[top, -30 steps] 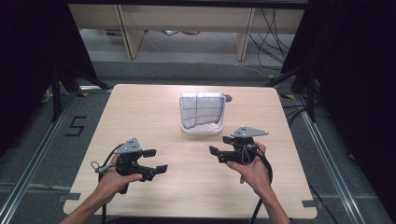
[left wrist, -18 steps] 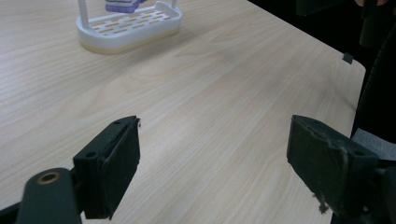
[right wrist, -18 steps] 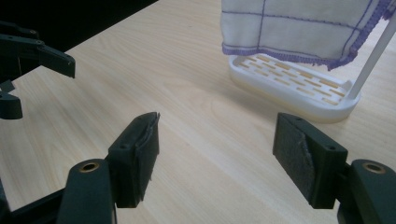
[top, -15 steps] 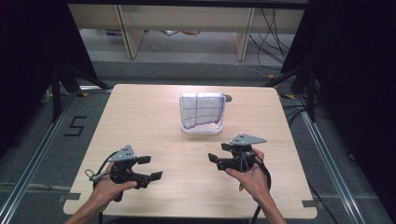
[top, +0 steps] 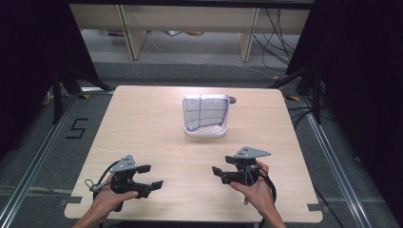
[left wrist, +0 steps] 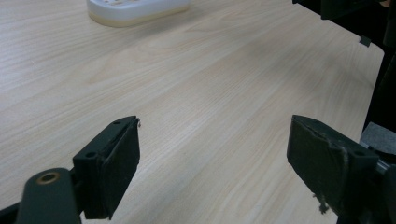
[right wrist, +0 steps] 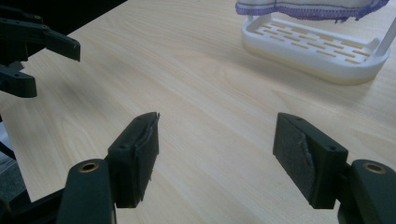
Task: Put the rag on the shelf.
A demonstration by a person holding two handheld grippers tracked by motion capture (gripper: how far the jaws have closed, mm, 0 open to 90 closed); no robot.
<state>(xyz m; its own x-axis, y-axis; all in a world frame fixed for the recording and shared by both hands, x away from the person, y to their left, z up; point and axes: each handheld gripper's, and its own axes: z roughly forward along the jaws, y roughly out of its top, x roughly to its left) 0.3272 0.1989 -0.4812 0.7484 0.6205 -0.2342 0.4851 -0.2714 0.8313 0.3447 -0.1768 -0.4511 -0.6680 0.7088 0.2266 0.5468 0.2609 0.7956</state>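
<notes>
Setting: pale wooden table (top: 157,123) on a grey floor, dark curtains to either side, shelf legs and cables beyond the far edge.
Rack: white slotted drying rack (top: 205,129) near the far edge, a little right of centre, standing alone.
Cloth: white cloth with purple edging and grid lines (top: 205,110) draped over the rack's upright frame, hanging broad-side toward the near edge, long axis across the table.
Bearing: rack and cloth ahead of both grippers, toward the far edge; up and left of the jaws in the left gripper view (left wrist: 135,9), up and right of them in the right gripper view (right wrist: 317,46).
Left gripper: left gripper (top: 148,176) low over the near-left corner, well apart from the rack; jaws spread wide, nothing between the pads, bare wood beneath.
Right gripper: right gripper (top: 219,172) near the near edge, right of centre, judged the closer of the two to the cloth; jaws likewise wide apart and empty, touching nothing.
Coming move: probably a forward reach, the right hand better placed for the cloth's lower hem.
</notes>
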